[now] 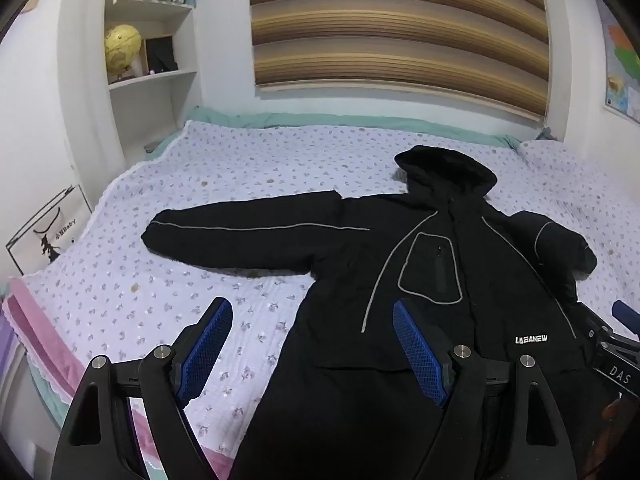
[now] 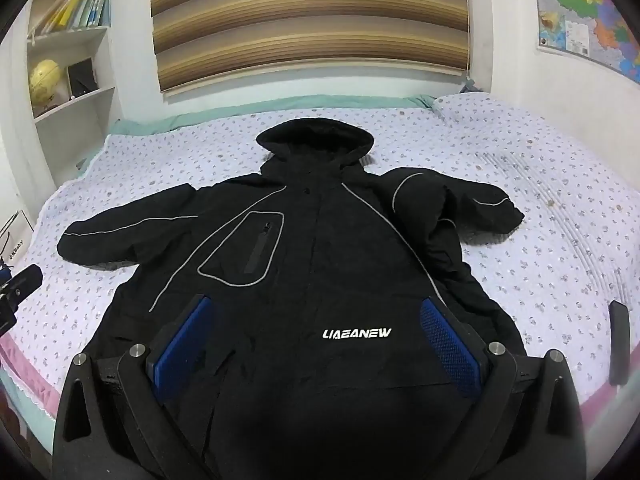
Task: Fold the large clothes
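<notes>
A large black hooded jacket (image 2: 304, 248) with grey piping and a white logo lies face up on the bed, hood toward the wall. It also shows in the left wrist view (image 1: 440, 264). Its left sleeve (image 1: 248, 232) stretches out flat; its right sleeve (image 2: 472, 208) is bunched and bent. My left gripper (image 1: 312, 340) is open and empty, above the jacket's lower left edge. My right gripper (image 2: 316, 332) is open and empty, above the jacket's lower front near the logo. The right gripper's edge shows in the left wrist view (image 1: 616, 344).
The bed (image 2: 540, 240) has a lilac floral cover with pink trim along the near edge. A white bookshelf (image 1: 156, 64) with a globe stands at the back left. A striped blind (image 2: 312, 20) and a wall map (image 2: 588, 12) hang behind. A dark object (image 2: 619, 340) lies at the bed's right edge.
</notes>
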Action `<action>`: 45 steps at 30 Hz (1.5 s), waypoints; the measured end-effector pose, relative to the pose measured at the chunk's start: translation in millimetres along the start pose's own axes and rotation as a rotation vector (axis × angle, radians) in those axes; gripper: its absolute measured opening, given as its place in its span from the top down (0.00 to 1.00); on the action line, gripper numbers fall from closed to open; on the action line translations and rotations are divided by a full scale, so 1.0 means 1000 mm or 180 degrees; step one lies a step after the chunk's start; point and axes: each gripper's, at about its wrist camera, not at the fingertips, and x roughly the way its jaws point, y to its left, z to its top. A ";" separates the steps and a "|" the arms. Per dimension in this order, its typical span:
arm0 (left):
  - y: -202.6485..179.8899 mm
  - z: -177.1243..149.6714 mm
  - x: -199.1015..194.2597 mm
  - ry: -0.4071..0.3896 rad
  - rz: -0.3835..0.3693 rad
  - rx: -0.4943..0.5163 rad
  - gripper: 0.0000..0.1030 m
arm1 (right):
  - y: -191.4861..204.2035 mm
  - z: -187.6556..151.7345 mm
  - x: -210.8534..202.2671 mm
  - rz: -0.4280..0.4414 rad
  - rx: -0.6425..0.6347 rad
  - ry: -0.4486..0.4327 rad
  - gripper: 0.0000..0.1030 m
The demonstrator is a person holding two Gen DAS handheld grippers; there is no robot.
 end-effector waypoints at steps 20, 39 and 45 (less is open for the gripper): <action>0.002 -0.002 -0.002 0.0036 -0.0098 -0.0020 0.19 | -0.018 -0.004 0.011 0.0133 0.0357 0.0136 0.00; 0.003 -0.007 0.003 0.0114 -0.0170 -0.0048 0.19 | -0.027 -0.008 0.020 0.0243 0.0546 0.0282 0.00; 0.004 -0.007 0.004 0.0115 -0.0175 -0.0047 0.19 | -0.024 -0.010 0.022 0.0266 0.0522 0.0319 0.00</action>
